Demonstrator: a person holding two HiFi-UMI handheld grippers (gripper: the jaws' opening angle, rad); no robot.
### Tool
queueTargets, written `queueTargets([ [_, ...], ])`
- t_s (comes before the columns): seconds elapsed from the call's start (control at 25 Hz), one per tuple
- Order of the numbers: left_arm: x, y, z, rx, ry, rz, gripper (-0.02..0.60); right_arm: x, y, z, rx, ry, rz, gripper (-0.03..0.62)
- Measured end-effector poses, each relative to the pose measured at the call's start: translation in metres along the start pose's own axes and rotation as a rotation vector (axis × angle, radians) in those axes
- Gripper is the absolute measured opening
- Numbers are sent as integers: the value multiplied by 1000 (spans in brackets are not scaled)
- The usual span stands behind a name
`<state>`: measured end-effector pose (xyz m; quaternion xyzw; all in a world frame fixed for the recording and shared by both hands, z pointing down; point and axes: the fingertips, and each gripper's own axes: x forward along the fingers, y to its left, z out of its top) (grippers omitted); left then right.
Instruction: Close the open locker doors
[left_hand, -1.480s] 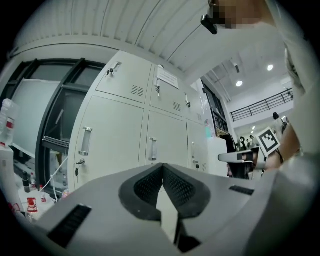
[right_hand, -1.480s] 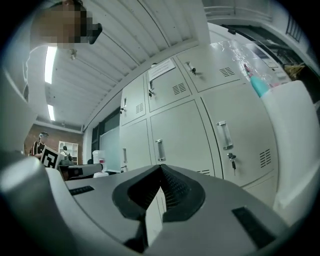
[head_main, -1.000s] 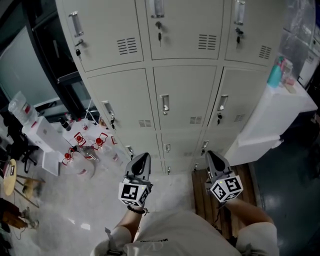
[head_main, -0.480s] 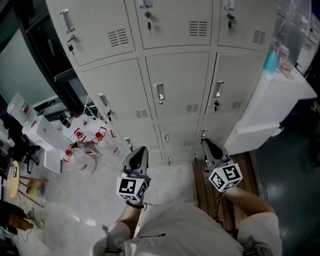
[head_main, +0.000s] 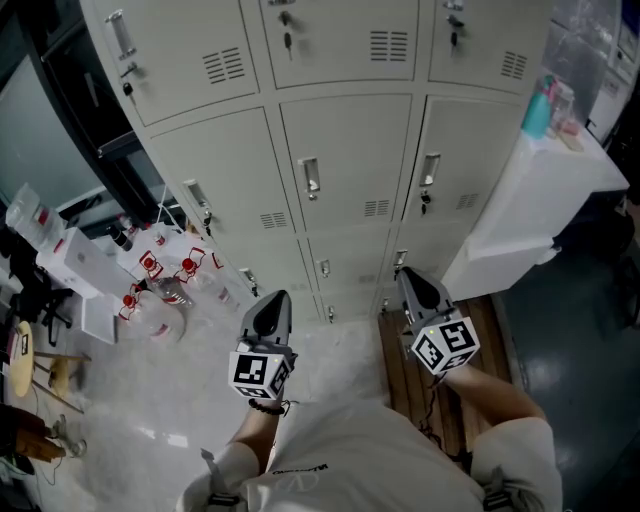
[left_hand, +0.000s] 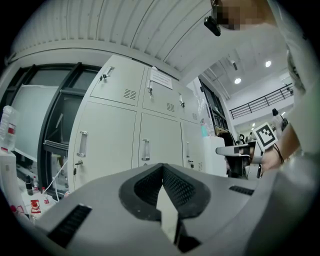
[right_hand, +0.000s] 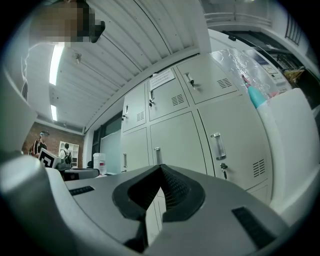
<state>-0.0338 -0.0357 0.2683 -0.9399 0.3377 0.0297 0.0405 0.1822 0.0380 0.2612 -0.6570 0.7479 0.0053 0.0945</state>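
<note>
1. While both grippers face the lockers (head_main: 345, 160), the left gripper (head_main: 277, 297) has its jaws pressed together on nothing, the ribbed black pads (left_hand: 177, 187) meeting in a V.
2. Jaws of the right gripper (head_main: 404, 274) are likewise together and empty.
3. Lockers stand ahead, apart from both grippers. Their doors (head_main: 230, 170) are flat, pale-grey rectangles of sheet metal, each with a slotted vent (head_main: 377, 208) and a chrome bar handle (head_main: 309, 176). Every door in view lies flush.
4. Right of them stands a smooth white boxy cabinet (head_main: 530, 200) with a teal bottle (head_main: 535, 112) on top.
5. Below the right gripper lies a slatted wooden pallet (head_main: 405, 375) on the glossy pale floor (head_main: 150, 400).
</note>
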Motion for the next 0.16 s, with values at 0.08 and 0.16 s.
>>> queueTargets([
  [0.08,2,0,-2,-4,1,2,5,1,-2,1,1,2,-3,8],
  [0.16,4,-1,-3,-7,1,2,5,1,-4,2,4,6,-8,8],
])
